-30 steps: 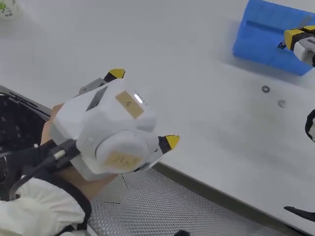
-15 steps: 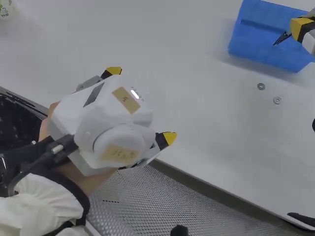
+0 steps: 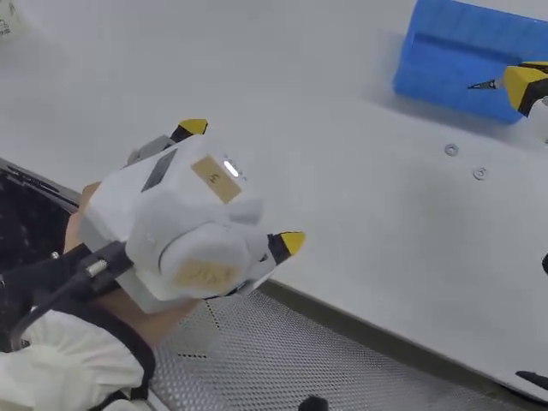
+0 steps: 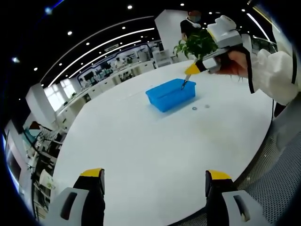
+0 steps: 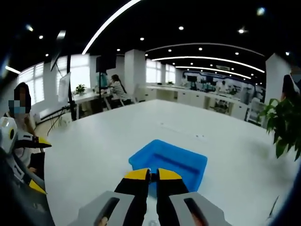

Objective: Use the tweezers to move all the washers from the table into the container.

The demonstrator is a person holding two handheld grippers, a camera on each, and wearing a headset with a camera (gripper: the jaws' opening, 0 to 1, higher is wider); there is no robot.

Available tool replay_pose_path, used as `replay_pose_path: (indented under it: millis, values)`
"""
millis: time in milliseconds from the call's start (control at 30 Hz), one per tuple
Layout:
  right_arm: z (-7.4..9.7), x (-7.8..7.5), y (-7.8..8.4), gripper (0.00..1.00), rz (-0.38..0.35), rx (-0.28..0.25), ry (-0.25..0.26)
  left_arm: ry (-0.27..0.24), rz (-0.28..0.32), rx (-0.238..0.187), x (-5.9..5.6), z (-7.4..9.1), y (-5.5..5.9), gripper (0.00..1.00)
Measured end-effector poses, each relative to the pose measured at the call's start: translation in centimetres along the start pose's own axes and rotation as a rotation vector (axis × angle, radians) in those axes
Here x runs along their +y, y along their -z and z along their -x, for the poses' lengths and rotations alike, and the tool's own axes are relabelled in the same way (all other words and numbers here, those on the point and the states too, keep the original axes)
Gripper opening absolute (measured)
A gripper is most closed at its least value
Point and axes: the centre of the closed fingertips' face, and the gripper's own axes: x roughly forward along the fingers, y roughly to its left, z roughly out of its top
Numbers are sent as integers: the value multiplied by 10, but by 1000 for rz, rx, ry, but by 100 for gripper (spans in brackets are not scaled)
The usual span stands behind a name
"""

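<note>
Head view: two washers (image 3: 451, 150) are seen lying flat on the white bench (image 3: 282, 77), close to one another and just in front of the blue container (image 3: 445, 51), so the task is judged to be unfinished. The tweezers (image 3: 481, 85) are gripped in the right claw (image 5: 153, 175), whose jaws are drawn nearly together on them. Their dark tips are held above the container's front edge (whether a washer is pinched in them cannot be told; the tips are too small). From that pose the step in hand is judged to be a delivery over the container, or else the turn toward the next pick. Next, the tips would need to be brought down to one washer on the bench, closed on its rim without it being pushed against its neighbour, and carried over the container wall before release. The left claw (image 3: 241, 186) is held idle at the near bench edge, spread wide and empty, well apart from the washers.
</note>
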Motion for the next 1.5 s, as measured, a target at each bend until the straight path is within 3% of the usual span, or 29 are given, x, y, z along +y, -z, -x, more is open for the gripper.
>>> replay_pose_path:
  millis: [200,733,900,1200,1500]
  values:
    - [4,3,-8,2,-24,-17,-6,5,-1,7,-1,-1,1,90]
    - [6,27,30,2,-49,97,-54,-6,1,0,1,2,1,90]
    - [7,26,34,2,-51,111,-49,-4,0,2,0,2,1,90]
    - [10,17,53,2,-50,185,-10,-1,-4,11,-1,2,3,90]
    - [9,16,57,2,-42,214,2,-2,-2,12,-1,2,3,90]
